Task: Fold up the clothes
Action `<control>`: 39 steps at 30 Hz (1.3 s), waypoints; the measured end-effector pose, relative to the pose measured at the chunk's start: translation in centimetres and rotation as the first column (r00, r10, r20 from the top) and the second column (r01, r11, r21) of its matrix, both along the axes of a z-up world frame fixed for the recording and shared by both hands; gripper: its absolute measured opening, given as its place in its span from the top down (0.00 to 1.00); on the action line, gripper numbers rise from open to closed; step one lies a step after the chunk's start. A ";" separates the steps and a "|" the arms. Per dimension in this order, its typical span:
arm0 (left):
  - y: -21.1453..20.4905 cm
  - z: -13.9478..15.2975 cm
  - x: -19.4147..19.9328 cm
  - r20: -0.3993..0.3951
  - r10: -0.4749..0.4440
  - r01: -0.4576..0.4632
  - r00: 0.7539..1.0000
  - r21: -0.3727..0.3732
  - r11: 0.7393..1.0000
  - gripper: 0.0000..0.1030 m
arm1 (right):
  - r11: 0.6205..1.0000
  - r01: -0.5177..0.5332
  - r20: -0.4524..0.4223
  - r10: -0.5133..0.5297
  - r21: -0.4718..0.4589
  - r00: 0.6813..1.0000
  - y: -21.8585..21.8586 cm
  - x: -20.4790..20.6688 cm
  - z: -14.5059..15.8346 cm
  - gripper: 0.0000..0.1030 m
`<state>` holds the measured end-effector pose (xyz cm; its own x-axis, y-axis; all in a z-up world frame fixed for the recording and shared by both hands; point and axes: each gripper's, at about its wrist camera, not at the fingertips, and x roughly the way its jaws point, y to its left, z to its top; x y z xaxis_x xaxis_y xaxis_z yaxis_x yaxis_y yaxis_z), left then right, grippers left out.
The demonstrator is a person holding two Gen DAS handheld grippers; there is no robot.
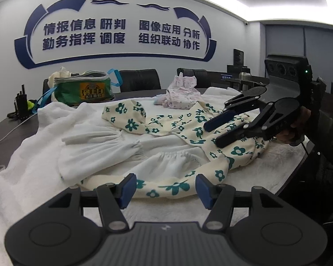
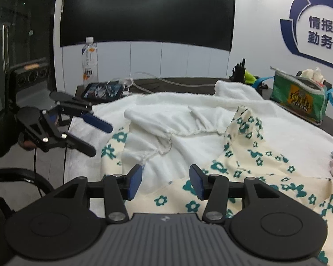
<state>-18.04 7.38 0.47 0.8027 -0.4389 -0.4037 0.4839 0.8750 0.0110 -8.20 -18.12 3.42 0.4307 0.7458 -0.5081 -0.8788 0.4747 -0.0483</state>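
A cream garment with green flowers (image 1: pixel 182 128) lies crumpled on a white towel (image 1: pixel 33 155) spread over the table, with its white ruffled part (image 1: pixel 104 146) toward the left. It also shows in the right wrist view (image 2: pixel 255 166). My left gripper (image 1: pixel 165 187) is open and empty, just before a flowered sleeve at the near edge. My right gripper (image 2: pixel 165 180) is open and empty above the garment's cream and white fabric. Each gripper shows in the other's view, the right (image 1: pixel 212 134) and the left (image 2: pixel 101 138), both with jaws apart.
A green zip bag (image 1: pixel 84 90) and a small pink floral garment (image 1: pixel 182 95) sit at the back of the table. Black radios (image 1: pixel 21 105) stand at the far left. A water bottle (image 2: pixel 90 62) and a phone (image 2: pixel 103 92) stand near the table's far end. Black chairs (image 1: pixel 139 79) line the far side.
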 end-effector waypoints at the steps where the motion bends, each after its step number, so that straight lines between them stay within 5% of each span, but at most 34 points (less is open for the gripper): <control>1: -0.2 0.1 0.0 0.005 -0.006 0.006 1.000 0.005 1.000 0.44 | 1.000 -0.002 -0.004 0.002 0.003 1.000 0.0 0.0 -0.1 0.54; 9: 0.3 0.3 0.9 0.027 -0.007 0.007 1.000 0.005 1.000 0.44 | 0.990 -0.141 -0.047 0.141 0.016 0.989 1.0 -1.4 -0.4 0.54; 10: 0.6 0.4 0.9 0.030 0.002 -0.002 1.000 -0.003 1.000 0.44 | 0.988 -0.153 -0.052 0.152 -0.005 0.987 1.7 -1.5 -0.8 0.57; 13: 1.1 0.7 0.8 0.039 0.024 -0.024 0.999 -0.011 1.000 0.44 | 0.975 -0.216 -0.076 0.211 -0.059 0.975 3.4 -1.9 -1.8 0.92; 18: 1.4 0.8 0.4 0.040 0.026 -0.026 0.999 -0.006 1.000 0.44 | 0.990 -0.140 -0.015 0.141 0.031 0.990 3.1 -0.9 -0.2 0.97; 21: 0.8 0.6 0.8 0.038 0.021 -0.021 0.999 0.001 1.000 0.44 | 0.997 -0.081 -0.074 0.081 -0.006 0.994 3.7 0.8 -0.9 0.87; 23: 0.3 0.5 1.1 0.038 0.011 -0.012 0.999 0.015 1.000 0.44 | 0.997 -0.049 -0.072 0.045 -0.054 0.996 4.2 1.0 -1.4 0.58; 30: -0.9 -0.3 1.6 0.034 -0.032 0.030 0.999 0.056 0.998 0.44 | 0.998 0.043 0.052 -0.045 0.040 0.998 -1.2 -1.2 2.0 0.45; 39: -1.7 -0.5 2.1 0.025 -0.045 0.044 0.999 0.066 0.997 0.44 | 0.987 0.141 0.059 -0.136 -0.081 0.989 -6.0 -5.1 1.3 0.44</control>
